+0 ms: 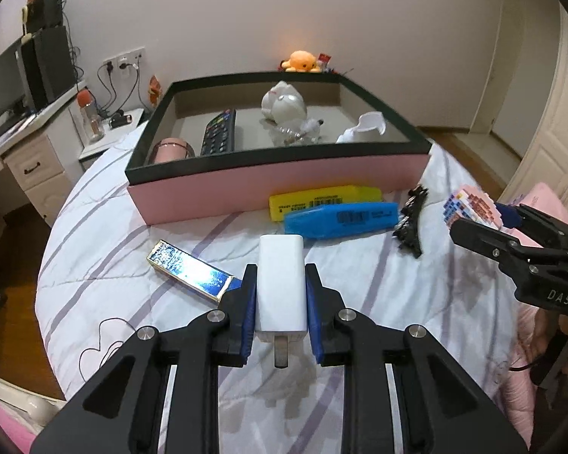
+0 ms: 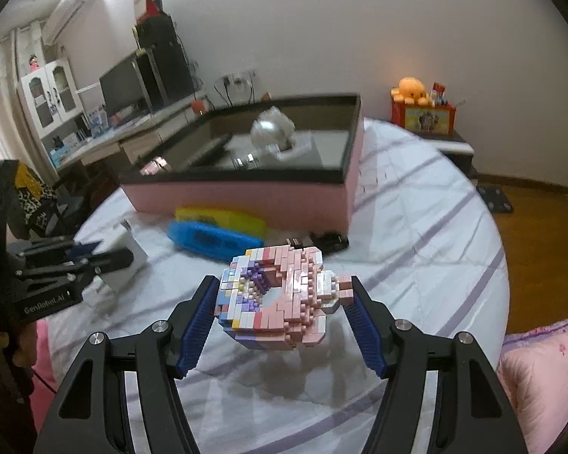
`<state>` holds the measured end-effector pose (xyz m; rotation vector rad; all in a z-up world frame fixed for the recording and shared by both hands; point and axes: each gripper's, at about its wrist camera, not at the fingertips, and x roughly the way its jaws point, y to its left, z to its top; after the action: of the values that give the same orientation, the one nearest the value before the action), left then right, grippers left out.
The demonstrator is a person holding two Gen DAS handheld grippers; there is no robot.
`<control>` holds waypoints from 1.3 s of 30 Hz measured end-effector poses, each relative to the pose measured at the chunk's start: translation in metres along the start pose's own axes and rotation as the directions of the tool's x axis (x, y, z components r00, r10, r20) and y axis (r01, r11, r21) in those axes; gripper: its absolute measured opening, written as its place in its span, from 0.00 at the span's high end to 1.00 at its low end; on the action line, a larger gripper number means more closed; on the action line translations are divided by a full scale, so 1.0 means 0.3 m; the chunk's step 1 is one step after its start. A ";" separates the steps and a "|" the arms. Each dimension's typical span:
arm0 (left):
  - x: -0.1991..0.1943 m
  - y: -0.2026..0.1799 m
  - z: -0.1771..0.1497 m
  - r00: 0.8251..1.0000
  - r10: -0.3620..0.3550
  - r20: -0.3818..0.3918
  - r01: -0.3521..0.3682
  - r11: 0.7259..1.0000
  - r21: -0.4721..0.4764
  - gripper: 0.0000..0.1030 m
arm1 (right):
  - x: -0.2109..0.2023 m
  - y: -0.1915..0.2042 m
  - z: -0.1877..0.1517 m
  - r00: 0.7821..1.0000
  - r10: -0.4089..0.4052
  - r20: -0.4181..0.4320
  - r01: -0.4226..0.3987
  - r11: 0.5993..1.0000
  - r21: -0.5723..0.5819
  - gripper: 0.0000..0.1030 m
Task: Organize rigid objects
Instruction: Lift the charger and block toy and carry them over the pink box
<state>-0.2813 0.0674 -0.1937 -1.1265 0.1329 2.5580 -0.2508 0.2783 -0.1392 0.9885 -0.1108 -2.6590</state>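
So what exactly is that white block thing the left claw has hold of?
It looks like a white charger plug: a smooth, glossy plastic block with rounded corners and a metal prong jutting from the end nearest the camera. The left gripper is shut on it, blue pads pressing its two long sides. It points lengthwise toward the pink box, over the striped bedspread; whether it still rests on the bedspread is unclear.

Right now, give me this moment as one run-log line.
left gripper: shut on white charger | right gripper: shut on brick model | pink box: ahead
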 end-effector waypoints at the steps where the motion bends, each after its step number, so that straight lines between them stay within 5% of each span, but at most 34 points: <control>1: -0.012 0.001 -0.001 1.000 -0.003 0.008 0.003 1.000 -0.004 0.78 | -0.012 0.011 0.006 1.000 0.002 0.017 -0.001 1.000 -0.005 0.34; 8: -0.154 0.024 0.016 0.991 0.044 0.127 -0.038 0.998 -0.050 0.78 | -0.098 0.092 0.055 0.992 0.001 0.127 0.006 0.998 -0.055 0.34; 12: -0.267 0.031 0.036 0.969 0.092 0.229 -0.079 0.995 -0.065 0.78 | -0.157 0.146 0.100 0.980 0.008 0.199 0.010 0.996 -0.089 0.34; 21: -0.504 0.035 0.088 0.876 0.212 0.434 -0.188 0.977 -0.099 0.78 | -0.277 0.275 0.171 0.939 0.018 0.344 0.046 0.983 -0.177 0.34; 26: -0.570 0.033 0.110 0.845 0.194 0.498 -0.171 0.981 -0.091 0.78 | -0.322 0.321 0.207 0.913 0.024 0.407 0.067 0.975 -0.210 0.34; 30: -0.573 0.032 0.134 0.846 0.187 0.499 -0.172 0.982 -0.078 0.78 | -0.342 0.347 0.238 0.895 0.030 0.445 0.080 0.971 -0.226 0.34; 39: -0.497 0.046 0.211 0.869 0.178 0.461 -0.174 0.983 -0.052 0.78 | -0.282 0.346 0.295 0.896 0.038 0.442 0.076 0.968 -0.237 0.34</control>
<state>-0.2368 0.0281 -0.0423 -0.4886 0.1083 2.9134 -0.2214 0.2025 -0.0007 0.2930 0.1359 -2.7799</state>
